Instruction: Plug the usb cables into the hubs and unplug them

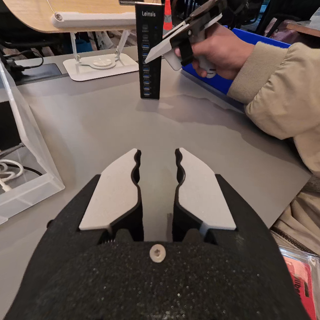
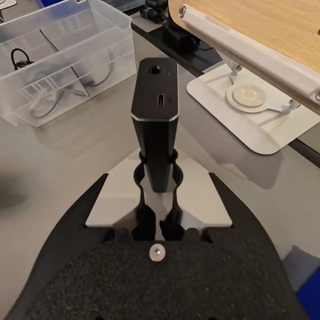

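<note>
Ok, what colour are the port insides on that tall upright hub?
Blue, on the tall black USB hub; clearest in the left wrist view.

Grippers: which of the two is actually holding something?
The right gripper: its fingers are clamped on the upright black USB hub standing on the grey table. The left gripper is open, with only bare table between its fingers.

The light is soft and a bit dim, and it makes pale shiny spots and soft shadows on the table. Edges bend, and the box looks blurry.
</note>
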`<state>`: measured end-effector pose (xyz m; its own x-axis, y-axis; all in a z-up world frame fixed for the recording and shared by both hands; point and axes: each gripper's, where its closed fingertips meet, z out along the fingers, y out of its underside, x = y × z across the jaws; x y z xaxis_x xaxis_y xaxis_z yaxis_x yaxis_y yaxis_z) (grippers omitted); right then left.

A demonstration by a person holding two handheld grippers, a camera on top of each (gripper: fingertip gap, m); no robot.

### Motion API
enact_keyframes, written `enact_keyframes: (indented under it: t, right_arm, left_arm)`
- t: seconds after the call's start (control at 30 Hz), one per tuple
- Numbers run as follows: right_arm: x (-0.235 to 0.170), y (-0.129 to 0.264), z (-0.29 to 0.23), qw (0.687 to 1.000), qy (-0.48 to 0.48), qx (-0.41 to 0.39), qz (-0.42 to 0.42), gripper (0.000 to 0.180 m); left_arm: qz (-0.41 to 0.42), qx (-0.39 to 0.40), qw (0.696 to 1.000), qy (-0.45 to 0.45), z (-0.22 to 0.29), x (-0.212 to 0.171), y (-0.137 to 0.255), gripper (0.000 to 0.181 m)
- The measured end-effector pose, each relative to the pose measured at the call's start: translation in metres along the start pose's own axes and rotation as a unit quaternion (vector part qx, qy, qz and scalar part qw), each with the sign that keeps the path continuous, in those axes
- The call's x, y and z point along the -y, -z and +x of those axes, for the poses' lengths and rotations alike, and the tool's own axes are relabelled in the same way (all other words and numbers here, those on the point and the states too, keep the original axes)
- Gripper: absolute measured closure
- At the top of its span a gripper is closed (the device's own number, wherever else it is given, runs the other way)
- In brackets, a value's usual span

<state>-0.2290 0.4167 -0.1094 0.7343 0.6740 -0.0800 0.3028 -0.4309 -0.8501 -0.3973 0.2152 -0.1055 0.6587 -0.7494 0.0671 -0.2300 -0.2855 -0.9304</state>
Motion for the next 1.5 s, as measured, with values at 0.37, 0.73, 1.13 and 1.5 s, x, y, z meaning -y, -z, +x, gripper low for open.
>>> enact_keyframes:
  t: [0.37,0.73,1.13,1.5]
  right_arm:
    - [-0.003,0.012,0.008,0.996,0.034,-0.078,0.031,0.131]
    - [-0.079,0.080,-0.119,0.985,-0.132,-0.003,0.111,0.124]
    - [-0.102,0.121,-0.135,0.981,-0.155,0.015,0.119,0.126]
    - [-0.106,0.117,-0.137,0.976,-0.183,0.043,0.110,0.127]
  left_arm:
    - [-0.022,-0.020,0.999,0.029,-0.002,-0.013,-0.008,0.131]
    - [-0.009,0.009,0.998,0.060,-0.031,-0.011,0.000,0.125]
    - [0.016,0.129,0.988,0.081,-0.099,-0.003,0.022,0.124]
    - [-0.067,0.253,0.961,0.091,-0.205,0.023,0.053,0.118]
